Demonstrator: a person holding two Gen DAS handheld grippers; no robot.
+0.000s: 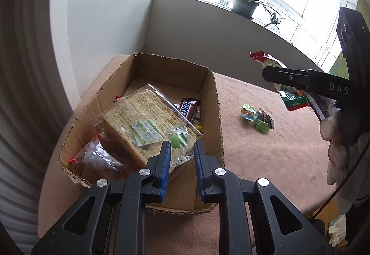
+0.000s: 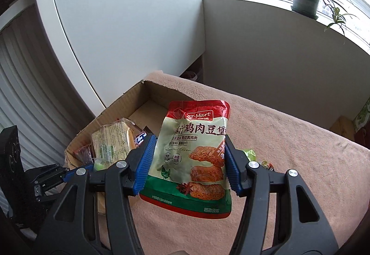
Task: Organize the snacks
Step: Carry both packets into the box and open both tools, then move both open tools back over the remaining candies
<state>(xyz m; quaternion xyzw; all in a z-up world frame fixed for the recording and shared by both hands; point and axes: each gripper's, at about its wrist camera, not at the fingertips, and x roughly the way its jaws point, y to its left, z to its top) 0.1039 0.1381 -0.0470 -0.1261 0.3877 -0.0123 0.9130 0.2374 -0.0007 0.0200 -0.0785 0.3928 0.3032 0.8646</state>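
The right gripper (image 2: 188, 162) holds the snack pouch (image 2: 196, 158) upright, jaws closed on its two side edges, above the worktop (image 2: 300, 185) just right of the cardboard box (image 2: 148, 93). The left gripper (image 1: 182, 162) hangs over the box's near end, jaws parted and holding nothing. The box contains a cracker pack (image 1: 143, 116) and a Snickers bar (image 1: 188, 108). Small candy packets (image 1: 257, 117) lie on the worktop beyond.
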